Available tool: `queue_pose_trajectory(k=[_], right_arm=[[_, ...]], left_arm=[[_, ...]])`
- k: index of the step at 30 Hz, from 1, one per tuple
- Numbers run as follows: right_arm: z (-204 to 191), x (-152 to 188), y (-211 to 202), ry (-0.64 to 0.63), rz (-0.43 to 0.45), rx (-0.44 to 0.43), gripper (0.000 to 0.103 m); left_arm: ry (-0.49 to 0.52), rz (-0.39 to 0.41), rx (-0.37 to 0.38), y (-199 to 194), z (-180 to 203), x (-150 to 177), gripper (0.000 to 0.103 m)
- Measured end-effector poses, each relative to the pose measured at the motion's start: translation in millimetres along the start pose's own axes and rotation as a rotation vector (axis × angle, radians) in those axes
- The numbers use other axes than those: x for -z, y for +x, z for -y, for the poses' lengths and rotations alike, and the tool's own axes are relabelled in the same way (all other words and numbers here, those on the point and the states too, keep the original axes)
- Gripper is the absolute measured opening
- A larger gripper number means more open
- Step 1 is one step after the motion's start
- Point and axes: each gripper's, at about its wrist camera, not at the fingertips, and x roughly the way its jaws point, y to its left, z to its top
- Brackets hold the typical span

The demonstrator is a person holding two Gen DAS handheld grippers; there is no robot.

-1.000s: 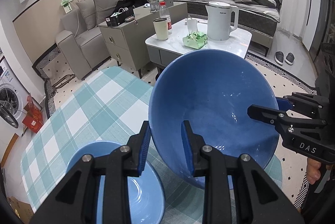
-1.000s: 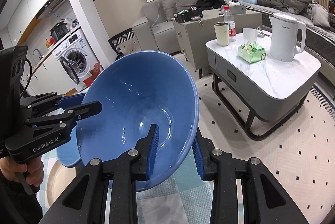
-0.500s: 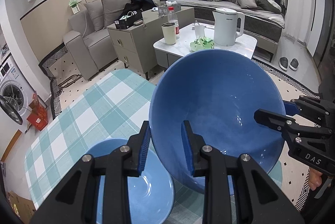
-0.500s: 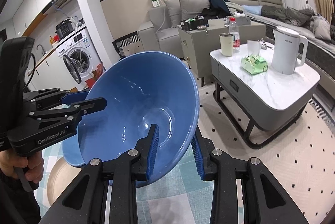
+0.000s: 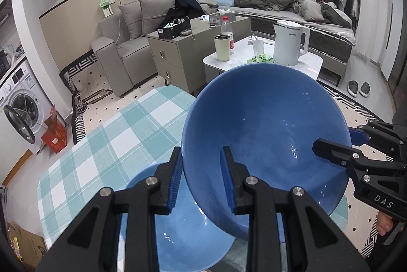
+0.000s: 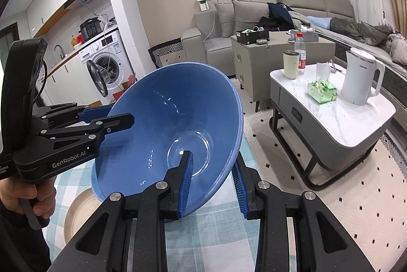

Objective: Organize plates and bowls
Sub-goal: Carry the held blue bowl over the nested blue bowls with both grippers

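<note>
A large blue bowl (image 5: 264, 134) hangs tilted above the checked tablecloth (image 5: 106, 145), held from two sides. My left gripper (image 5: 201, 170) is shut on its near rim, one finger inside and one outside. My right gripper (image 5: 335, 138) is shut on the rim at the right. In the right wrist view the same blue bowl (image 6: 173, 129) fills the middle, with the right gripper (image 6: 211, 170) on its near rim and the left gripper (image 6: 109, 113) on its left rim. A lighter blue bowl (image 5: 183, 233) sits on the table below, partly hidden by the held bowl.
A beige plate (image 6: 76, 211) lies on the tablecloth at the lower left. Past the table's far edge stand a white coffee table (image 6: 356, 119) with a kettle (image 6: 361, 78), a grey cabinet (image 5: 178, 53) and a sofa (image 5: 122, 50). A washing machine (image 6: 106, 66) stands at the left.
Both grippers have risen together with the large blue bowl. The lighter blue bowl below has slid further under it in the left wrist view. Both grips are unchanged.
</note>
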Motion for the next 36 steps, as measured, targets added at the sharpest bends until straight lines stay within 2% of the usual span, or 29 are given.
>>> queue_pose_trajectory(k=[15, 36], right_arm=[[-52, -13, 19, -0.088, -0.038, -0.024, 0.032], [-107, -4, 48, -0.180, -0.099, -0.067, 0.032]], left_arm=[[-0.075, -0.002, -0.055, -16, -43, 25, 0.028], [-0.172, -0.028, -0.093, -20, -88, 67, 0.028]])
